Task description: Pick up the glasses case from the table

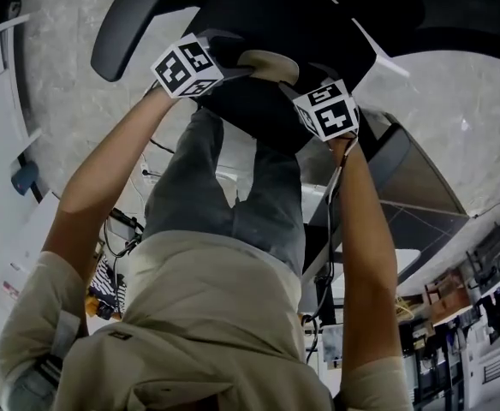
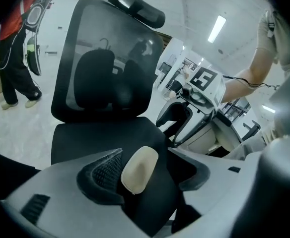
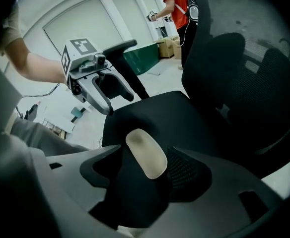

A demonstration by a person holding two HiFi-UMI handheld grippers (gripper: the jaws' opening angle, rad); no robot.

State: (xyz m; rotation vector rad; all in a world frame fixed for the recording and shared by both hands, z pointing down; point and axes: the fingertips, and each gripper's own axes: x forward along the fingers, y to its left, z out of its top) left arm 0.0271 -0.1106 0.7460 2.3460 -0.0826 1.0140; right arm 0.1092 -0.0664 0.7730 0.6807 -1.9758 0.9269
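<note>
Head view: the glasses case (image 1: 267,62) lies on the black chair seat (image 1: 318,15), not on any table I can see, directly between the left gripper (image 1: 229,56) and the right gripper (image 1: 291,86).
Long axis: it runs from one gripper toward the other, so each gripper faces an end of the case and looks along its length.
Nearer hand: neither clearly; both sets of tips are just beside the case, one at each end.
Left fingers: spread, with the case (image 2: 139,168) showing in the gap, closer to the left-hand pad; I can't tell whether it touches.
Right fingers: spread as well, with the case (image 3: 146,153) lying slantwise in the gap, close to the ribbed right-hand pad.
Grip: nothing is pinched, by my reading.
Case look: pale beige, oblong, with rounded ends and a smooth domed top; it is closed.
Coming move, my guess: one gripper closes across the narrow width.
</note>
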